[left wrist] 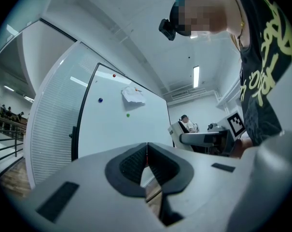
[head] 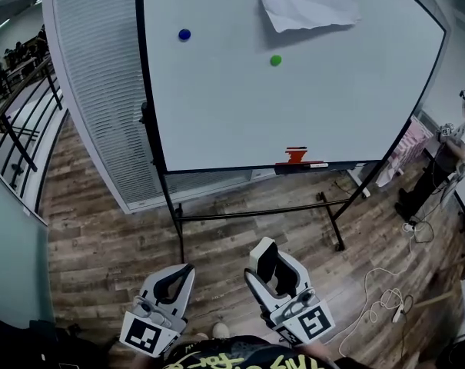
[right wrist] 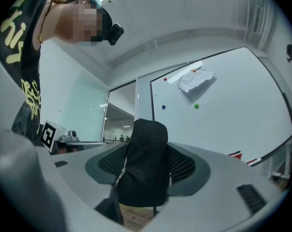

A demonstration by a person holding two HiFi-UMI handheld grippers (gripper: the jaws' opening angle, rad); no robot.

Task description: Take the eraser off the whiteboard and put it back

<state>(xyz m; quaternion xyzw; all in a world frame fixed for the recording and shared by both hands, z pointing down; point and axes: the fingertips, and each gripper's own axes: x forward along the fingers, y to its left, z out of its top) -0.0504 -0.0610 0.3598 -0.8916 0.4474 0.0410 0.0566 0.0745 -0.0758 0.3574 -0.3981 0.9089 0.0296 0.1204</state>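
Hanging low at the left above the wood floor [head: 101,252], the left tongs [head: 187,270] are seen pressed fully together, with nothing held between them. Just to their right, the right tongs [head: 258,261] are clamped on the black eraser [head: 270,265], which is kept well apart from the whiteboard [head: 317,106]. On that board a blue magnet [head: 184,34], a green magnet [head: 275,60] and a crumpled paper [head: 305,2] are seen, and a person [head: 455,152] is seen at the far right

No text is legible; the yellow lettering on the shirt [left wrist: 261,71] cannot be read.
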